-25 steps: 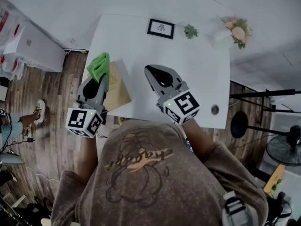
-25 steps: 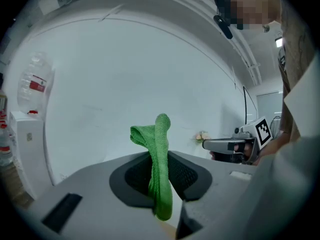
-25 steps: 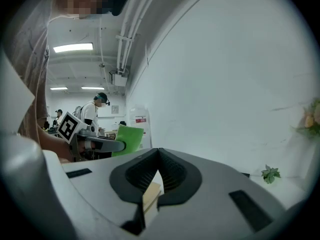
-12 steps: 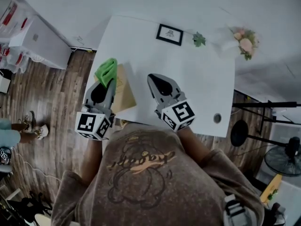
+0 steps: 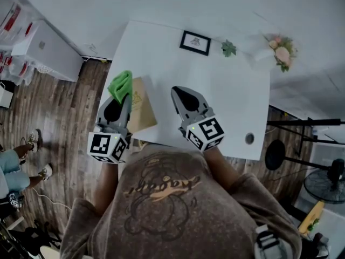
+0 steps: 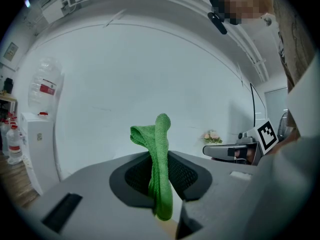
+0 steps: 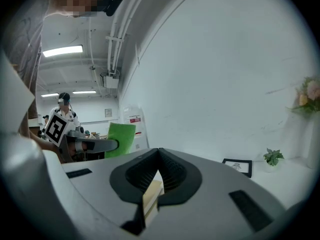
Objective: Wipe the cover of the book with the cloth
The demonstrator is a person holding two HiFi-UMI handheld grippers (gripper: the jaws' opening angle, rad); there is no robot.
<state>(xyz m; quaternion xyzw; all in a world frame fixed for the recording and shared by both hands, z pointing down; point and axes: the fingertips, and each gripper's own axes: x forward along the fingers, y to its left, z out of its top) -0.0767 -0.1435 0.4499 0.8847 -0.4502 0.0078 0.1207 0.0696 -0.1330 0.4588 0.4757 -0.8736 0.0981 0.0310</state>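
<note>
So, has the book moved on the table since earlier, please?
No. The book still lies at the table's left edge, equally far from the picture frame.

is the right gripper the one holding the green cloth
No, the green cloth is pinched in the left gripper, while the right gripper is shut without it.

White table (image 5: 237, 107) on dark wood-plank floor (image 5: 70, 117), white wall (image 5: 161, 1) behind, black fan (image 5: 326, 171) nearby

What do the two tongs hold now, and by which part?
The left tongs pinch the green cloth near its middle: one end sticks up past the tips, the other hangs below. The right tongs are shut and hold nothing.
</note>
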